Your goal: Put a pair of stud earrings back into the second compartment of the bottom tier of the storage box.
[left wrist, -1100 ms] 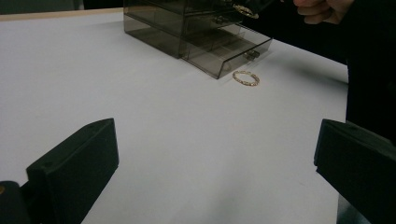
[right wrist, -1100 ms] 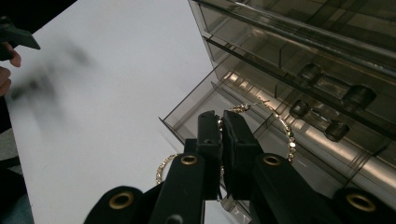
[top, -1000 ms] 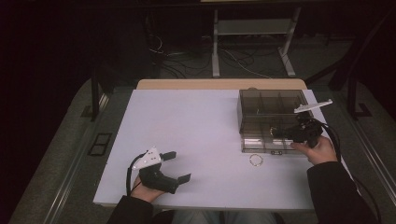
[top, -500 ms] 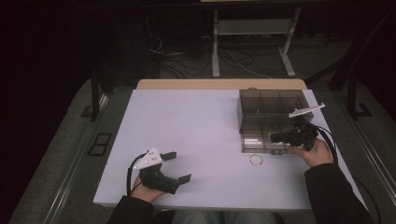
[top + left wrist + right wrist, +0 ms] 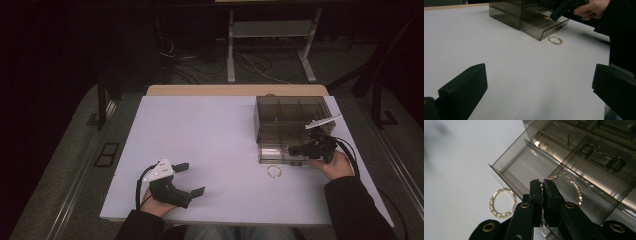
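Your right gripper (image 5: 542, 185) pinches a gold hoop earring (image 5: 574, 187) over the open drawer (image 5: 524, 162); your left gripper (image 5: 189, 179) rests open. Releasing early could drop it beside the second hoop (image 5: 502, 202) outside.

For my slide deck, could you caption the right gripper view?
Right tongs shut on a gold hoop over the open drawer; second gold hoop on the table.

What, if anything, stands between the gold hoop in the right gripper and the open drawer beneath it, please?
Nothing visible does. The right gripper is shut on a gold hoop that hangs over the open drawer, whose top is uncovered. The second hoop lies on the table beside the drawer, out of the way.
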`<action>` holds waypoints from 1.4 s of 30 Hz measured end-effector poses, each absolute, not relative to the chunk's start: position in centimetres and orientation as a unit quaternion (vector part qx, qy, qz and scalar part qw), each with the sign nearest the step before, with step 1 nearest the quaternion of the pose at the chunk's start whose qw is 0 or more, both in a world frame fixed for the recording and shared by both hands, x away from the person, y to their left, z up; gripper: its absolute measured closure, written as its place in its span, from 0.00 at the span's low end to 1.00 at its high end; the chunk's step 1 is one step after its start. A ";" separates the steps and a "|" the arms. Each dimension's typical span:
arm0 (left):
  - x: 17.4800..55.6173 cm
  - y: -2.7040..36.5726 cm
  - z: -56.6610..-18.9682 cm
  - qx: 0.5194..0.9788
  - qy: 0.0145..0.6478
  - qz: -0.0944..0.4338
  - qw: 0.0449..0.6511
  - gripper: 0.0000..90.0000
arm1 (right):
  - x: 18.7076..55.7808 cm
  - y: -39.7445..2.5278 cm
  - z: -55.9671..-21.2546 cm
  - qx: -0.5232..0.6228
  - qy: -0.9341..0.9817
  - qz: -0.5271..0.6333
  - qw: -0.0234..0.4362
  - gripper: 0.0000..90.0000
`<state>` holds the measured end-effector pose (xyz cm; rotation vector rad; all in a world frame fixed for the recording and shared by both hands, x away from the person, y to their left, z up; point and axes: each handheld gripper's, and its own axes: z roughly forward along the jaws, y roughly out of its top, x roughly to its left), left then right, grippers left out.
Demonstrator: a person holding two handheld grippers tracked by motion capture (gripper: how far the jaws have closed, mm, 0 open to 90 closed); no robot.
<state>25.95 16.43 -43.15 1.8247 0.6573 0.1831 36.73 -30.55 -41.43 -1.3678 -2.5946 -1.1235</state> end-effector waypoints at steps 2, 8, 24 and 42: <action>25.9 16.4 -43.2 0.774 0.279 0.077 0.562 0.00 | 36.8 -30.6 -41.6 -0.437 -0.826 -0.355 -0.001 0.94; 25.9 16.4 -43.2 0.776 0.278 0.078 0.561 0.00 | 37.0 -30.6 -42.1 -0.439 -0.830 -0.345 -0.002 0.94; 25.9 16.4 -43.2 0.776 0.278 0.078 0.561 0.00 | 36.5 -30.7 -41.6 -0.453 -0.820 -0.348 -0.038 0.74; 25.9 16.3 -43.2 0.775 0.277 0.076 0.562 0.00 | 34.0 -29.2 -38.6 -0.379 -0.825 -0.419 -0.033 0.11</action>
